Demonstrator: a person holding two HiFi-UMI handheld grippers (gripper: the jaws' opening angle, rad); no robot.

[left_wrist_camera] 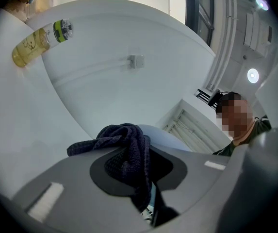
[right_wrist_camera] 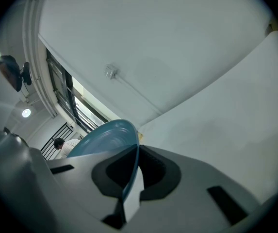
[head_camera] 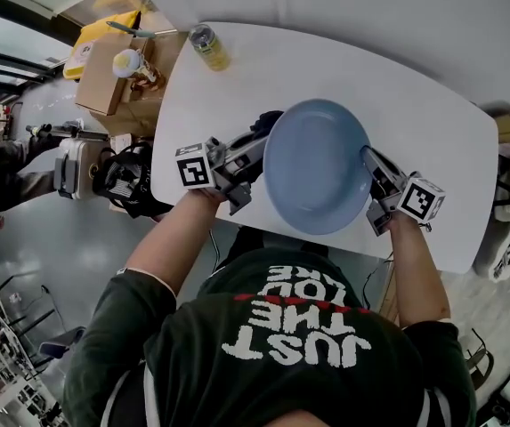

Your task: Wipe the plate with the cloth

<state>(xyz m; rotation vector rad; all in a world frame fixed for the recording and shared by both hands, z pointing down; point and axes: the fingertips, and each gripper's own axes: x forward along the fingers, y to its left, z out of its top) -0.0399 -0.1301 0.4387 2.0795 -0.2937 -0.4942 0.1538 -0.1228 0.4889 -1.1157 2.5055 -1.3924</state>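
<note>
A light blue plate point(head_camera: 315, 165) hangs above the white table point(head_camera: 433, 140), tilted up on its edge. My right gripper point(head_camera: 372, 164) is shut on the plate's right rim; in the right gripper view the rim point(right_wrist_camera: 129, 178) runs between the two jaws. At the plate's left edge, my left gripper point(head_camera: 256, 146) is shut on a dark navy cloth point(head_camera: 264, 124). The cloth point(left_wrist_camera: 126, 154) bunches out from between the jaws in the left gripper view. The cloth sits against or just beside the plate's left rim; I cannot tell if they touch.
A clear bottle of yellow liquid point(head_camera: 208, 47) lies at the table's far left, also visible as the bottle point(left_wrist_camera: 39, 41). Cardboard boxes point(head_camera: 103, 74) stand beyond the table's left edge. A person stands at the left by equipment on the floor point(head_camera: 121, 181).
</note>
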